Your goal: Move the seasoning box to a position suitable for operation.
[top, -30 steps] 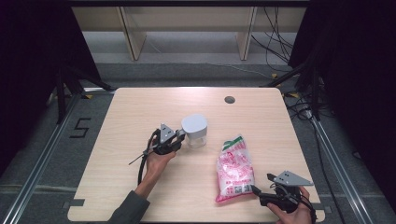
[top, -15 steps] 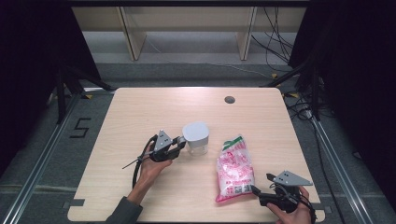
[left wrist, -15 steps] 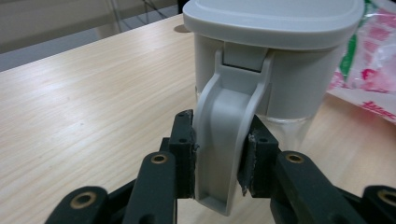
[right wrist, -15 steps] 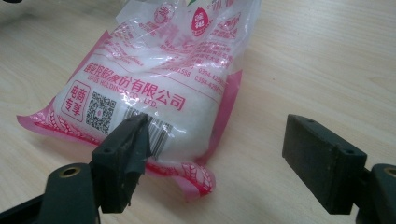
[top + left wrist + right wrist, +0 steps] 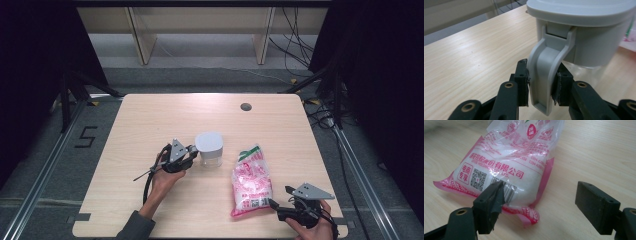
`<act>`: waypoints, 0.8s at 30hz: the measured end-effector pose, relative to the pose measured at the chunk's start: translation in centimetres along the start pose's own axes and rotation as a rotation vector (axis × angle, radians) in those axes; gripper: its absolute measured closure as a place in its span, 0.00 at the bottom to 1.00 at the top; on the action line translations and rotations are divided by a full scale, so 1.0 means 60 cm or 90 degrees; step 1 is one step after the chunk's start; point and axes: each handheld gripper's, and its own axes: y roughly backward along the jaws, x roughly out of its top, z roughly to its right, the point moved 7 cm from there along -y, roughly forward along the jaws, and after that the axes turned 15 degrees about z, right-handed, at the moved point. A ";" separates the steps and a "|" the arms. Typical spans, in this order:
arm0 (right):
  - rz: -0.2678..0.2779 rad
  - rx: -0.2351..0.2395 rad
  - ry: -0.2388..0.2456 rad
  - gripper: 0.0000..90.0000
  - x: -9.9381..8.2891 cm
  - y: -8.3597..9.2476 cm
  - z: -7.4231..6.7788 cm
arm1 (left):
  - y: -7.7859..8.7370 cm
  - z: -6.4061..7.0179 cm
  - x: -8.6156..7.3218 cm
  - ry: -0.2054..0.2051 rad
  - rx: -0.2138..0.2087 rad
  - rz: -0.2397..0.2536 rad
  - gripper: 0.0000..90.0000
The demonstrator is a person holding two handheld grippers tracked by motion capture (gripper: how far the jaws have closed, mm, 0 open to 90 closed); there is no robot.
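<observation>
A clear container with a grey lid stands upright near the middle of the wooden table. My left gripper comes at it from the left. In the left gripper view its pads are shut on the grey latch handle that hangs down from the lid, with the left gripper low at the table. A pink and white plastic bag of white grains lies flat to the container's right. My right gripper rests by the bag's near right corner. In the right gripper view my right gripper stands open, and the bag lies just beyond the left jaw.
A round cable hole sits in the table's far right part. Cables trail on the floor behind the table. A "5" is marked on the floor at the left.
The left gripper and the container have shifted a little towards the person's side of the table. The right gripper and the bag have stayed in place.
</observation>
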 end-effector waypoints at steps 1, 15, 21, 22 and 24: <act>0.000 0.000 0.000 0.27 0.000 0.000 0.000 | 0.000 0.000 0.000 0.000 0.000 0.000 0.78; -0.002 0.005 0.006 0.27 -0.001 0.000 0.001 | -0.009 0.002 0.000 0.021 -0.018 0.021 0.80; -0.006 -0.004 -0.013 0.27 -0.002 0.001 -0.004 | -0.010 0.009 0.001 0.021 -0.042 0.029 0.80; -0.004 -0.002 -0.007 0.27 -0.001 0.000 -0.002 | -0.010 0.010 0.000 0.025 -0.044 0.031 0.79; -0.004 -0.002 -0.011 0.27 -0.001 0.001 -0.005 | -0.011 0.015 0.001 0.025 -0.048 0.035 0.80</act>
